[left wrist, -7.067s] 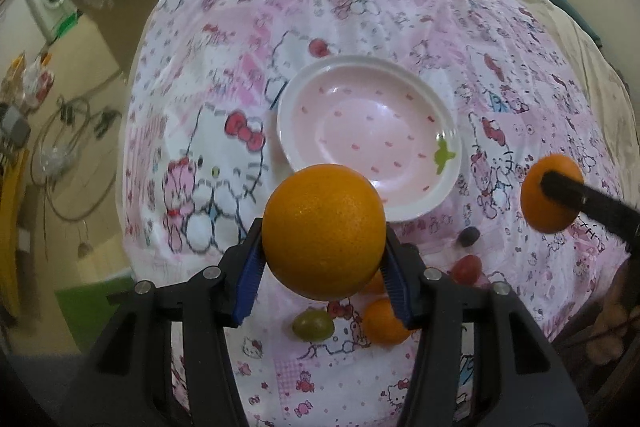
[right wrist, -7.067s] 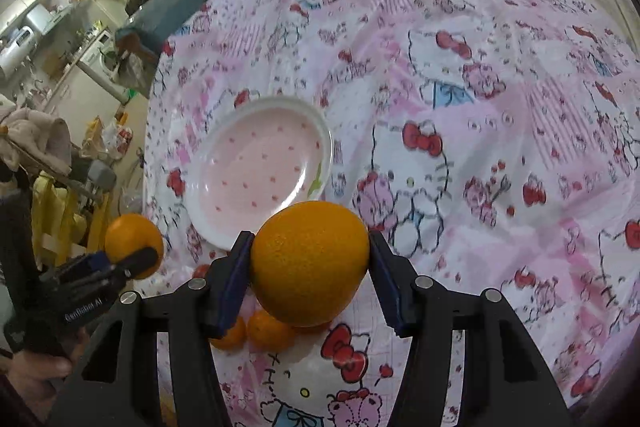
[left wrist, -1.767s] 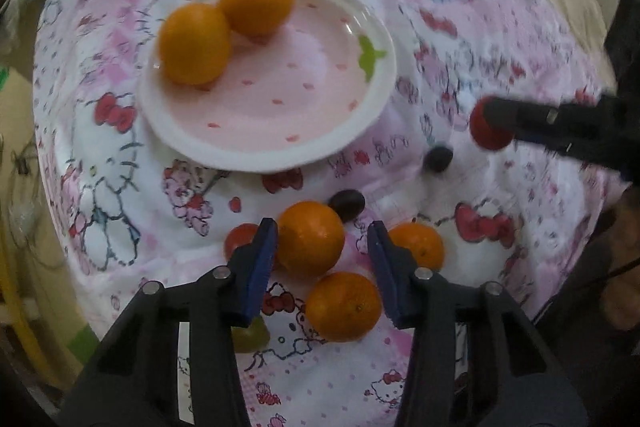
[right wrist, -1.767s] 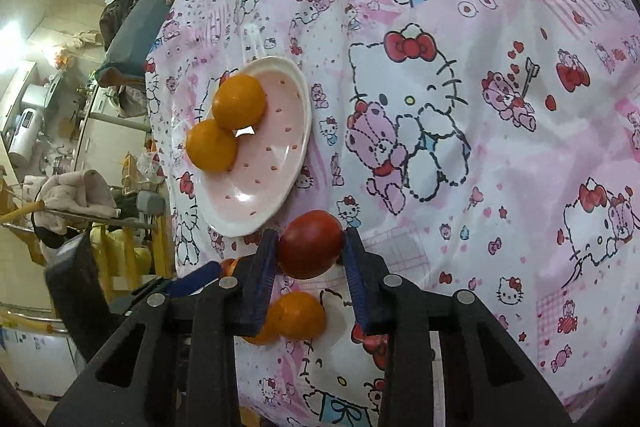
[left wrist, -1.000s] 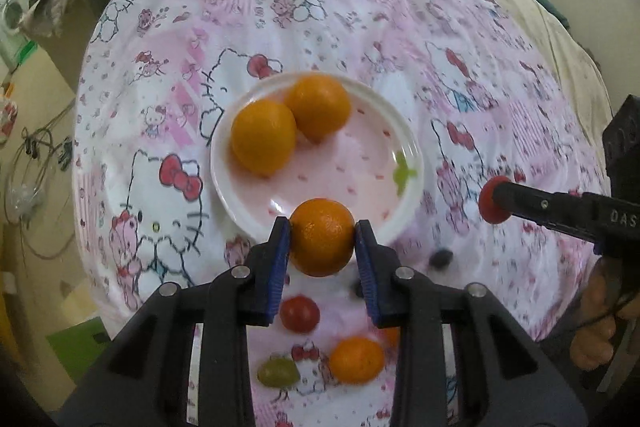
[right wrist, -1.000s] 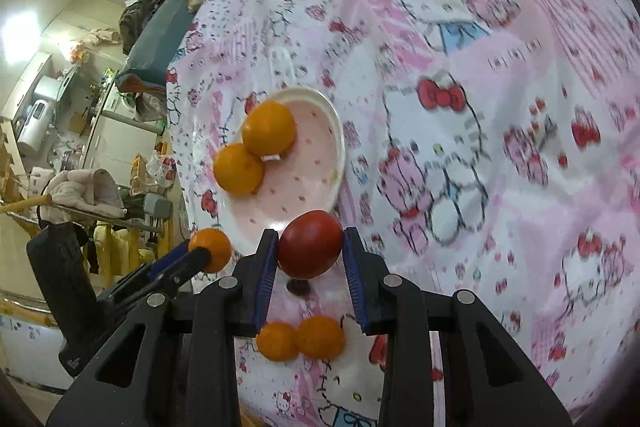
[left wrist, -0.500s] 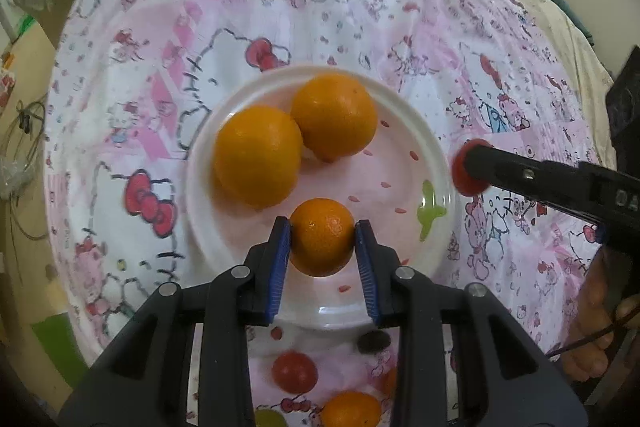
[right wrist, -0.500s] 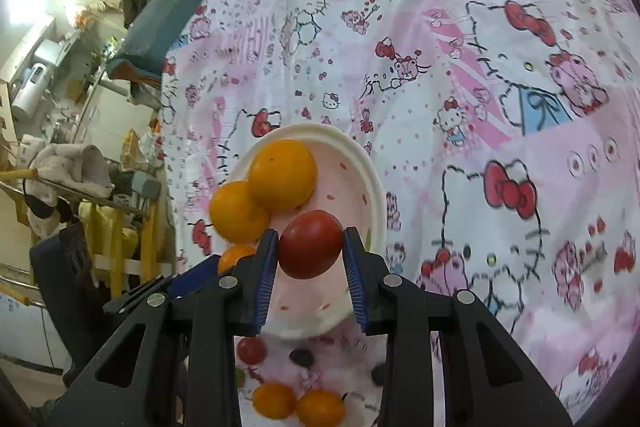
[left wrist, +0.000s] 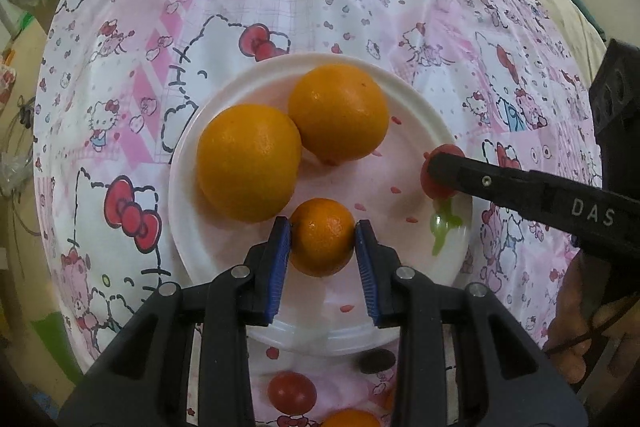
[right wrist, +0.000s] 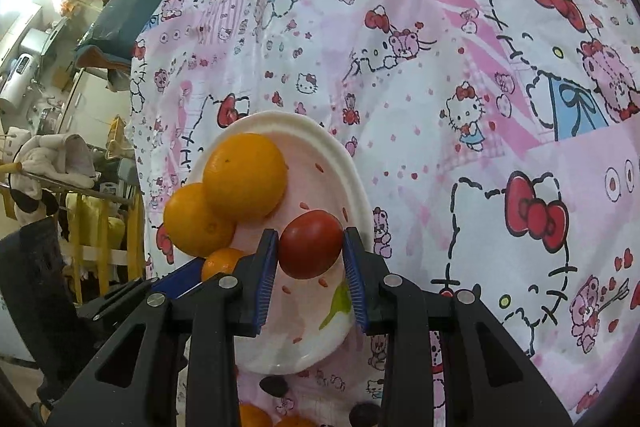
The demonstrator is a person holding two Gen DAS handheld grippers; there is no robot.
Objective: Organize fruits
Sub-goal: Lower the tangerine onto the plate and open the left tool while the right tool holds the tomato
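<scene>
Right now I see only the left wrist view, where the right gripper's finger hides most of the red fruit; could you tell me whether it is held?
Observer: Yes, the right gripper has both jaws pressed on the red fruit, over the plate.
Operator: Thank you. Is any fruit off the plate hidden from me?
Observer: Your view shows one dark fruit; a second dark fruit lies on the cloth near it.
</scene>
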